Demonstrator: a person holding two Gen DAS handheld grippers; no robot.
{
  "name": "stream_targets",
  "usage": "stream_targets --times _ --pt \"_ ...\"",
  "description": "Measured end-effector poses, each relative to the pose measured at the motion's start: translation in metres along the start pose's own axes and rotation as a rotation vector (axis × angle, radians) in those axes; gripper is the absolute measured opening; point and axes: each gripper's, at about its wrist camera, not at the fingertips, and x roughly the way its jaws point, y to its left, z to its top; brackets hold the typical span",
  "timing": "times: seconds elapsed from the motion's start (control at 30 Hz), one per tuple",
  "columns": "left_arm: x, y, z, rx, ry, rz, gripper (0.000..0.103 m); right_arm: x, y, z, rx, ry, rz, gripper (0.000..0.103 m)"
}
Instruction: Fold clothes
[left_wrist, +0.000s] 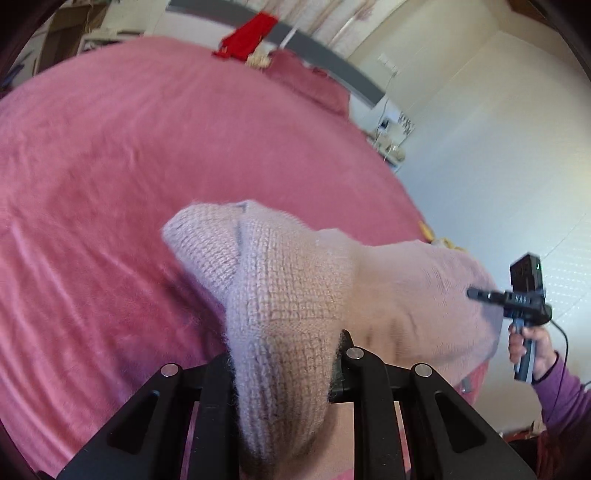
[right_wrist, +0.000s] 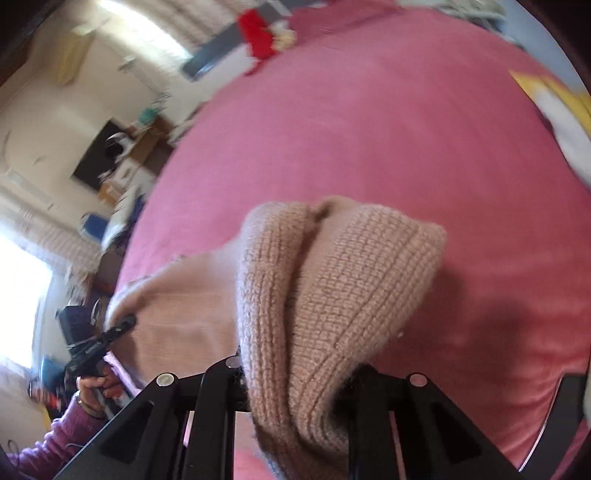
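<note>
Left gripper (left_wrist: 284, 373) clamps knit sweater (left_wrist: 288, 295); right gripper (right_wrist: 295, 376) clamps opposite end. Sweater hangs lower centre of both views, spanned above pink bedspread (left_wrist: 129, 147), likely for laying flat.

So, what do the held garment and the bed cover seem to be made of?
The garment looks like a fuzzy wool-like knit, pale pink-beige: rows of stitches and loose fibres show. The bed cover looks like soft pink plush or fleece, matte with shallow wrinkles; the fibre is uncertain.

Bright daylight, my right view glaring white from a window (right_wrist: 18, 295) at left, motion blur on room and bedspread (right_wrist: 369, 129), soft shadow under the sweater (right_wrist: 351, 277), edges bulged, corners dark.
</note>
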Motion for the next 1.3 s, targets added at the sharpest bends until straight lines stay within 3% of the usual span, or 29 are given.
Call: stream_targets --times 0.07,0.27,0.47,0.6,0.73,0.83,0.93,0.97,1.03,1.17,1.23,1.3 --pt "-0.029 0.001 -0.003 0.001 -0.049 -0.005 0.020 -0.008 0.034 0.011 -0.078 -0.007 0.005 0.017" --pt "-0.155 0.054 -0.017 -0.093 -0.238 0.035 0.020 -0.010 0.116 0.040 -0.261 0.016 0.045 0.017" --pt "-0.267 0.119 -0.047 -0.172 -0.437 0.244 0.020 0.090 0.238 0.079 -0.396 0.081 0.146 0.017" --pt "-0.312 0.187 -0.072 -0.310 -0.506 0.365 0.021 0.177 0.317 0.094 -0.482 0.136 0.191 0.017" --pt "-0.328 0.272 -0.095 -0.465 -0.551 0.473 0.021 0.279 0.379 0.097 -0.521 0.217 0.179 0.017" --pt "-0.315 0.328 -0.117 -0.564 -0.541 0.523 0.021 0.352 0.415 0.092 -0.562 0.267 0.149 0.017" --pt "-0.290 0.355 -0.142 -0.644 -0.533 0.576 0.024 0.405 0.435 0.079 -0.620 0.276 0.068 0.019" --pt "-0.264 0.343 -0.147 -0.667 -0.532 0.578 0.029 0.420 0.435 0.077 -0.632 0.267 0.033 0.021" --pt "-0.253 0.352 -0.163 -0.727 -0.529 0.568 0.043 0.443 0.431 0.081 -0.609 0.290 0.001 0.030" --pt "-0.253 0.351 -0.199 -0.832 -0.644 0.451 0.051 0.473 0.400 0.096 -0.503 0.399 0.002 0.041" --pt "-0.258 0.356 -0.214 -0.895 -0.671 0.401 0.055 0.462 0.386 0.117 -0.406 0.379 0.088 0.042" --pt "-0.264 0.357 -0.232 -0.952 -0.701 0.378 0.060 0.437 0.369 0.141 -0.288 0.292 0.160 0.047"
